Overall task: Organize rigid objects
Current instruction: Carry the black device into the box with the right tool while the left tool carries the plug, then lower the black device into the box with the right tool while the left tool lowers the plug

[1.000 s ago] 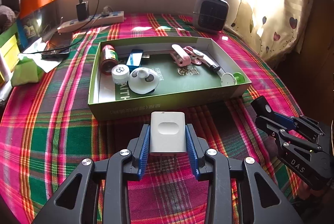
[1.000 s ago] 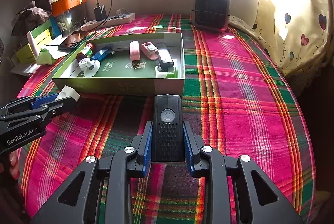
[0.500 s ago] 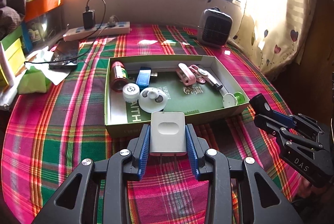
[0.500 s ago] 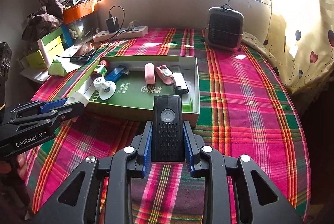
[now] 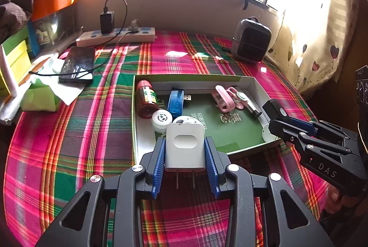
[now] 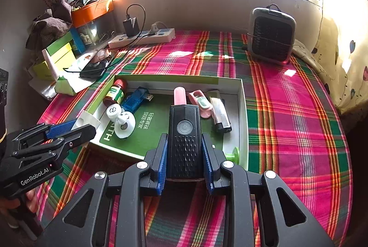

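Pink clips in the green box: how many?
2. A long pink clip lies mid-box at the back; a second pink clip with a pale insert lies right of it, beside the lighter. None seems hidden.

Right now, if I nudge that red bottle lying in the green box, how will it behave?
The red bottle lies on its side, so it would probably roll. It looks rigid, likely stiff plastic or glass. The blue USB stick beside it may stop it quickly.

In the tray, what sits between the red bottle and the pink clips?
In the left wrist view, a blue USB adapter lies between the red bottle and the pink clips, then bare green tray floor.
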Tool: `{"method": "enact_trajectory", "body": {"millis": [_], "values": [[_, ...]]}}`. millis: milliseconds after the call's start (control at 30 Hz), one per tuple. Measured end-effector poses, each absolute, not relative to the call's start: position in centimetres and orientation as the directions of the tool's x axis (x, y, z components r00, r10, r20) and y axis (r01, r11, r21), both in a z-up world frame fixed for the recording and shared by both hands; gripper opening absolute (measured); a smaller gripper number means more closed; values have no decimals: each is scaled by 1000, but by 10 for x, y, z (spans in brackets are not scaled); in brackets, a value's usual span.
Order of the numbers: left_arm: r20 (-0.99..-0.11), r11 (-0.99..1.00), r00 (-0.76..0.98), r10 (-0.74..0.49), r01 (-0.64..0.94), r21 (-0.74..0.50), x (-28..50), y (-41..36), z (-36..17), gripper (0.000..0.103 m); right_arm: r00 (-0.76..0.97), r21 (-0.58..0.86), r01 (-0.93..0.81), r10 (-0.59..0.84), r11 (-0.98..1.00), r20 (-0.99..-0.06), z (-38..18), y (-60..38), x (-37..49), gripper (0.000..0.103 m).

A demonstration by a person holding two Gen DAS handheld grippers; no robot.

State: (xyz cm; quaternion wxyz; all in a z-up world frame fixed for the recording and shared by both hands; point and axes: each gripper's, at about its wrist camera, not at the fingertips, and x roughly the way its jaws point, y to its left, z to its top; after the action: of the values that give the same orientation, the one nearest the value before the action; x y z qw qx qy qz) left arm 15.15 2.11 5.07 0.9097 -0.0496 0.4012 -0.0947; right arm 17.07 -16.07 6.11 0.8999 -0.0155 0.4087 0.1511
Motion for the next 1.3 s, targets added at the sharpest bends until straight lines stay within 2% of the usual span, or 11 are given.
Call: {"method": "enact_trajectory", "body": {"millis": [700, 1300], "values": [[-730, 977, 652, -207, 100, -187, 180, 35, 37, 31, 536, 122, -351, 306, 928, -787, 31, -111, 232, 28], [-735, 974, 641, -221, 109, -198, 184, 34, 31, 31, 522, 97, -329, 266, 939, -810, 15, -104, 250, 28]]}}
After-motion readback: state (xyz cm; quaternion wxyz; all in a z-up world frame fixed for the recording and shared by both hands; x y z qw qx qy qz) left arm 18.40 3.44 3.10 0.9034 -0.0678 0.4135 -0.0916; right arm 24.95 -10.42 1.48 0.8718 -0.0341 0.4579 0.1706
